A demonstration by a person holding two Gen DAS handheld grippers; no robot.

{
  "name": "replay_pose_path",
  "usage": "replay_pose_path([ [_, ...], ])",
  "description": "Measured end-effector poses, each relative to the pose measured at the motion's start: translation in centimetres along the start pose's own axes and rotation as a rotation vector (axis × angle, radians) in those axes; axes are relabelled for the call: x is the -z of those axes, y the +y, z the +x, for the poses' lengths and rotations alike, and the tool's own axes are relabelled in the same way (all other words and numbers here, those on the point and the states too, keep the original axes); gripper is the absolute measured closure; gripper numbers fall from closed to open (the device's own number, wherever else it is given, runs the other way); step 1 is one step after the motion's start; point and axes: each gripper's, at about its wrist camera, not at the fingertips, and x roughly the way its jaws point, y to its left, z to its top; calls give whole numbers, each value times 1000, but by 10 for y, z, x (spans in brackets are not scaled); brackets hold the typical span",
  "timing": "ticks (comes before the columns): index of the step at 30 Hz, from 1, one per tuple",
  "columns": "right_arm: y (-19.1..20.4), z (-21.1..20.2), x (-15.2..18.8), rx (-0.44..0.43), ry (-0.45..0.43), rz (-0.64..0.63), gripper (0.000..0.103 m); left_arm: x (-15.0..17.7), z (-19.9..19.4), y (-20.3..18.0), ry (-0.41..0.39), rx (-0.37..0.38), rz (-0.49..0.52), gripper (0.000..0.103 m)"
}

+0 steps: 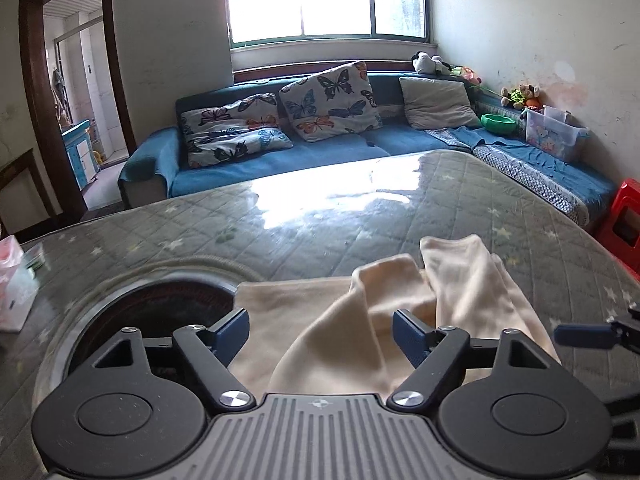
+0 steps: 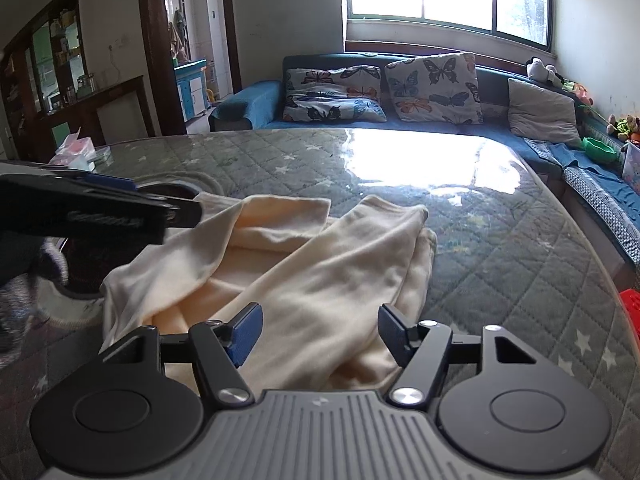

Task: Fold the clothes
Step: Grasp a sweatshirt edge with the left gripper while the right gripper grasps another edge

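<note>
The cream garment (image 2: 304,264) lies rumpled on the quilted counter (image 2: 500,248), near the edge closest to me, with two long tube-like parts, sleeves or legs, I cannot tell which, running from about 6 o'clock up toward 12 and 1 o'clock in the right wrist view. That is its long axis as I read it: away from me, leaning a little to the right. One tube ends in an open cuff at about 1 o'clock; the other lies across to 11 o'clock, over a flatter panel of the cloth.

My right claw (image 2: 320,334) hangs directly over the near end of the pile, jaws spread, with cloth showing between the blue pads (image 2: 245,332) but nothing pinched as far as I can see. My left claw (image 1: 320,334) is also spread, over the left part of the garment, with the bulk of the folds lying from 12 to 2 o'clock of it. I judge the right claw the nearer one to the tubes' near ends, the left the nearer to the flat panel's edge.

The left wrist view shows a dark round recess (image 1: 160,312) in the counter at 10 o'clock, with the cloth's left edge reaching its rim; the right view mostly hides it behind the left claw's body. The right view shows both cuffs clearly, which the left view foreshortens.
</note>
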Motion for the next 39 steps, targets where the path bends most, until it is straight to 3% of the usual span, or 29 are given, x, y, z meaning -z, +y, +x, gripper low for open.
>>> replay_pose_path([
  [4,-5,8,-5,1,5,4,38,-11,24,-3,14,36,-8,24],
  [7,-7,16,-10,1,15,5,38,-15,42,-4,42,41,-7,35],
  [10,-9,22,-12,-2,22,3,39,-16,60,0,89,56,-25,52],
  [12,-9,26,-14,-2,25,-2,39,-14,71,5,120,82,-44,74],
  [15,-10,32,-18,0,28,-9,41,-9,76,11,135,103,-54,93],
  [22,-10,45,-33,-15,21,-5,48,-3,49,37,62,99,-141,96],
  [29,-8,64,-52,-13,20,9,53,3,3,77,-29,28,-226,96],
  [39,-5,102,-61,38,87,-4,56,58,-83,131,-85,-104,-354,96],
])
